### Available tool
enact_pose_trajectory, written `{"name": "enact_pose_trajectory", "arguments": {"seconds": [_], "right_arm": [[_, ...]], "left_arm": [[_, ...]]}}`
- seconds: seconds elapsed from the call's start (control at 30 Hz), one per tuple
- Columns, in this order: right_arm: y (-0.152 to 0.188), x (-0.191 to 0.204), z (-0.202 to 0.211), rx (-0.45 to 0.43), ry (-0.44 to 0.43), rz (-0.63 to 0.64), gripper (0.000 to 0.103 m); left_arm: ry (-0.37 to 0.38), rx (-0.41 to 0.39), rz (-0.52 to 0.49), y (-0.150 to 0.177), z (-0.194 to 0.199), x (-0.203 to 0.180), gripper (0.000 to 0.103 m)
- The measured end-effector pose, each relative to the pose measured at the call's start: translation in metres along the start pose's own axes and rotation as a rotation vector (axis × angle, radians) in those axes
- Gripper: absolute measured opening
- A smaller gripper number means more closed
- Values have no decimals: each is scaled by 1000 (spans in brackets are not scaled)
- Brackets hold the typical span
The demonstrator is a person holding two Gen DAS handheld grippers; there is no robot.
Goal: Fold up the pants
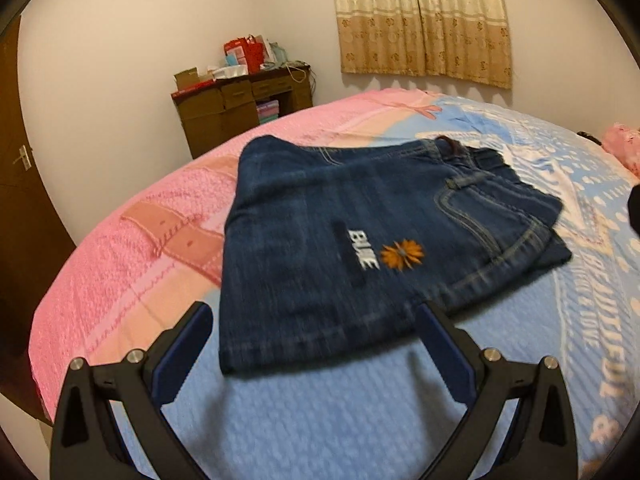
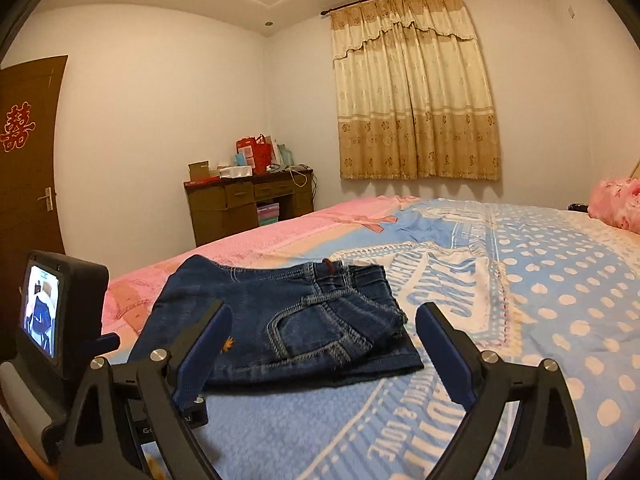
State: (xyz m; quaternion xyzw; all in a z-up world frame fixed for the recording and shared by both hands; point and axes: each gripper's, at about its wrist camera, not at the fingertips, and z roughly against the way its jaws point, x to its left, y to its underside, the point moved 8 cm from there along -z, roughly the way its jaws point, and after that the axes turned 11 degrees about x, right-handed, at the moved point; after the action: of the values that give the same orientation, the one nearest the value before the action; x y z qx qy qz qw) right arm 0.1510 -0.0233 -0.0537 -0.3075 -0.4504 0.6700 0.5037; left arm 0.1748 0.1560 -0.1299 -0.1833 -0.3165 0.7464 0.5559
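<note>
- The pants (image 1: pixel 372 240) lie folded into a compact dark denim bundle on the bed (image 1: pixel 320 420), straddling the line where the pink part of the bedspread meets the blue.
- From my left wrist view the denim is blurred; the white lettering and orange flower (image 1: pixel 402 255) show, but I cannot read the word with confidence.
- The layers underneath are hidden by the top one; only stacked edges show at the right side.
- In the left view the bundle's long axis runs from the near left edge to the waistband (image 1: pixel 452 146) at the far right; the back pocket sits on the right side.
- My left claw (image 1: pixel 314 322) is spread wide, holding nothing, just short of the bundle's near edge.
- My right claw (image 2: pixel 324 322) is likewise spread apart and empty, the pants (image 2: pixel 288 320) lying beyond its fingers.
- A brown worktop (image 2: pixel 248 204) against the far wall carries boxes and bags too small to identify.
</note>
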Motion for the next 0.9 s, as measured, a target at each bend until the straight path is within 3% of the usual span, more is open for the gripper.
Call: {"name": "enact_pose_trajectory", "arguments": {"seconds": [0.33,0.67,0.9], "right_arm": [[12,-4,34,18,-43,-71,94],[-33,0,85,-60,-42,-80,94],[-35,9,92,-55,-49,-93,94]], "left_arm": [[57,-82,-10,1,57,0,103],[67,-191,28,-15,113,14,103],[34,-204,7,-17,122,13,103]]}}
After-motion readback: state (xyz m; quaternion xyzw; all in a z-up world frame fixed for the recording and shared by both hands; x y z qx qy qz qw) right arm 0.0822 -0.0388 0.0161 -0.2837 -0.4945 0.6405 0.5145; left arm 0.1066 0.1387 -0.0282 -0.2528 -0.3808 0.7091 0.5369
